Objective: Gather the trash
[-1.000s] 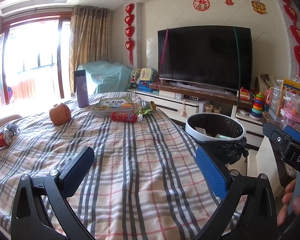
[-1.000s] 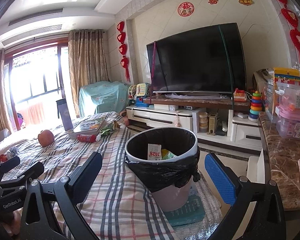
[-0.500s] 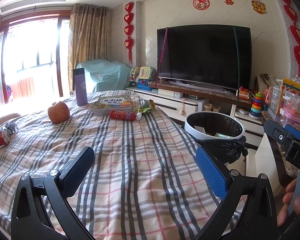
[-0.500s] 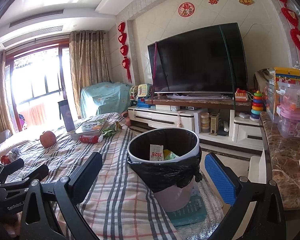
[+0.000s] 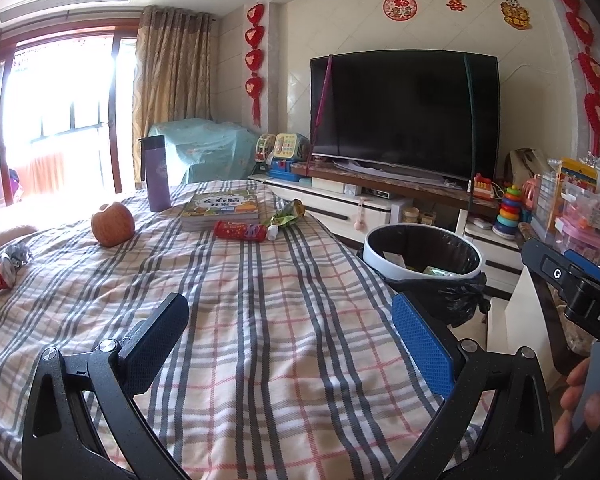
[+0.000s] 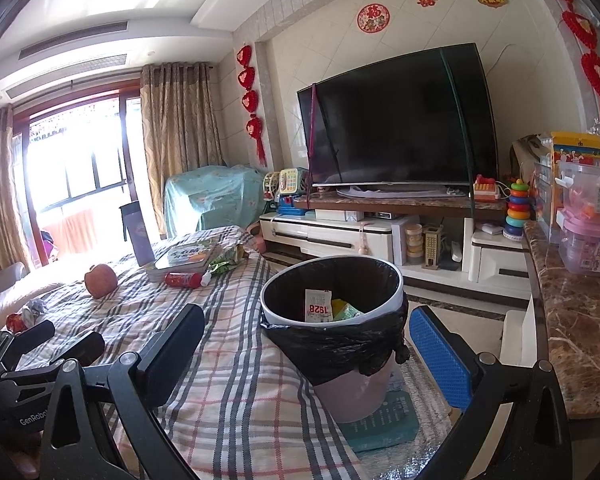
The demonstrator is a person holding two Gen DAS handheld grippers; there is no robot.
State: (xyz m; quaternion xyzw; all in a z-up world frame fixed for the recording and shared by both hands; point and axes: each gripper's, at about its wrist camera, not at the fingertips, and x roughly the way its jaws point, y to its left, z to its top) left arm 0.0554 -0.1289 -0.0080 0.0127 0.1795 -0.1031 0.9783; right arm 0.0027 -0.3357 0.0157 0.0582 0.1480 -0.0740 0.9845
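A white bin (image 6: 332, 276) with a black liner stands on the floor by the table's right edge, with wrappers inside; it also shows in the left wrist view (image 5: 422, 254). My left gripper (image 5: 288, 332) is open and empty over the plaid tablecloth (image 5: 260, 320). My right gripper (image 6: 308, 348) is open and empty just in front of the bin. On the far table lie a red wrapper (image 5: 240, 231), a green wrapper (image 5: 286, 216), and crumpled red and silver trash (image 5: 4, 266) at the left edge.
An apple (image 5: 112, 224), a purple bottle (image 5: 156, 174) and a book (image 5: 222, 208) sit on the far table. A TV (image 5: 404, 116) on a stand is behind. A marble counter (image 6: 572, 320) with boxes and a phone is at right.
Both grippers have crept slightly forward and shifted a little; the bin looks a bit closer in the right wrist view. Nothing was picked up or released.
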